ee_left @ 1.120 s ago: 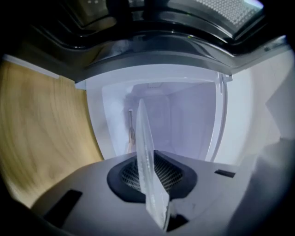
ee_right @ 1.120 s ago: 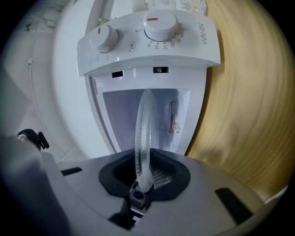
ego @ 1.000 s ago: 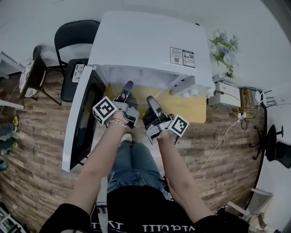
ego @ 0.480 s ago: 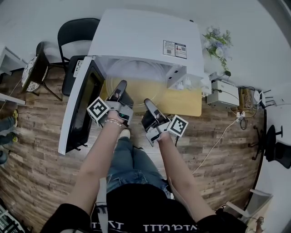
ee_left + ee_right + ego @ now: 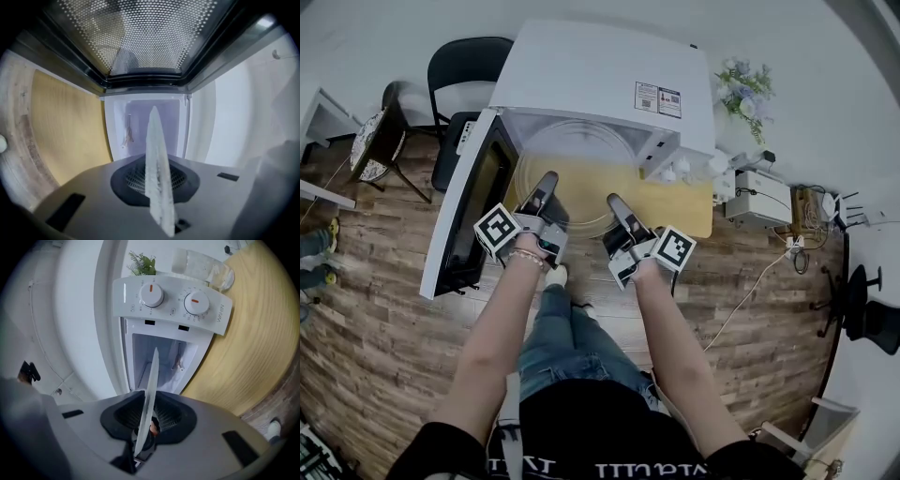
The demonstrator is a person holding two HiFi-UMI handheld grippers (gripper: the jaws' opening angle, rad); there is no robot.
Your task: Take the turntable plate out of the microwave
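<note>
at the far left a black chair (image 5: pixel 464 66) stands on the wooden floor (image 5: pixel 375 309). next to it the microwave door (image 5: pixel 469 216) hangs swung open to the left, dark window facing inward, off the white microwave (image 5: pixel 600 75).

the left gripper (image 5: pixel 547 181) points level toward the oven mouth, its jaws clamped shut on the near left rim of the turntable plate (image 5: pixel 577 155). in the left gripper view the plate (image 5: pixel 157 178) shows edge-on as a thin pale sliver pinched between the jaws, running straight ahead at the open cavity (image 5: pixel 150 126).

the plate is clear glass and round, so it has no long axis. it is held flat, face up, its far rim under the front edge of the microwave top and its near rim out over the yellow surface (image 5: pixel 684 211), toward the person.

the right gripper (image 5: pixel 617 204) is likewise level and closed on the plate's near right rim; its own view shows the glass (image 5: pixel 149 394) edge-on between the jaws.

further right sit the control panel (image 5: pixel 173 303) with two knobs, then flowers (image 5: pixel 745 89).
</note>
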